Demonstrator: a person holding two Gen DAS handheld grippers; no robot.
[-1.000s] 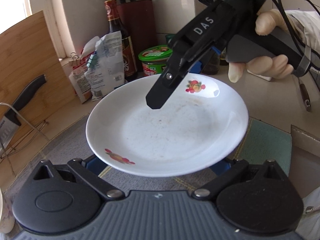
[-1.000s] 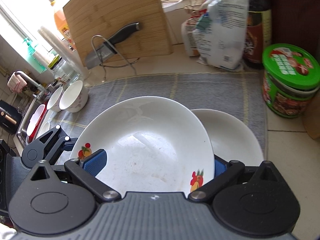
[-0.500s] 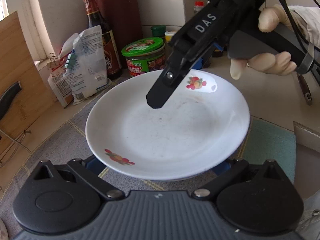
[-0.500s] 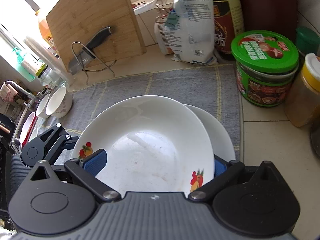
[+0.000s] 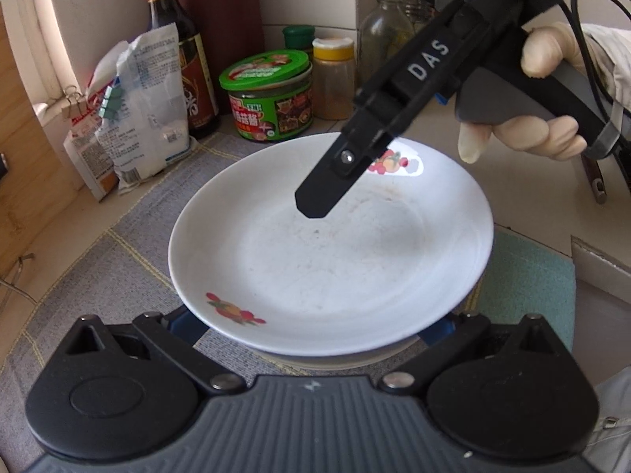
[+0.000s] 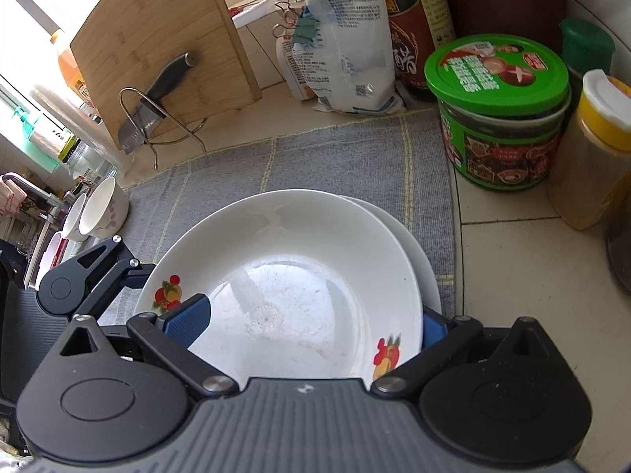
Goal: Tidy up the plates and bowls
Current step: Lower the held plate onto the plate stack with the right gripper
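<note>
A white plate with fruit prints [image 5: 331, 260] [image 6: 292, 283] is held over a second white plate [image 6: 424, 276] on the grey mat [image 6: 315, 157]. The lower plate's rim [image 5: 335, 360] peeks out under it in the left wrist view. My right gripper [image 6: 307, 319] reaches over the plate's far rim, one blue pad [image 6: 189, 315] inside the dish, the other [image 6: 432, 329] at the rim's outer side. It also shows in the left wrist view [image 5: 315, 205]. My left gripper [image 5: 315, 325] straddles the near rim from below, fingers wide apart.
At the back stand a green-lidded jar [image 6: 501, 114], a yellow-capped spice bottle [image 6: 591, 149], a dark sauce bottle [image 6: 418, 27] and a clipped bag [image 6: 343, 39]. A cutting board [image 6: 157, 39] and knife on a rack [image 6: 154, 102] are left. Two bowls [image 6: 98, 209] sit by the sink.
Both grippers and the plate have moved right along the mat toward the jars. The plate now sits almost directly over the second plate, lower than before.
</note>
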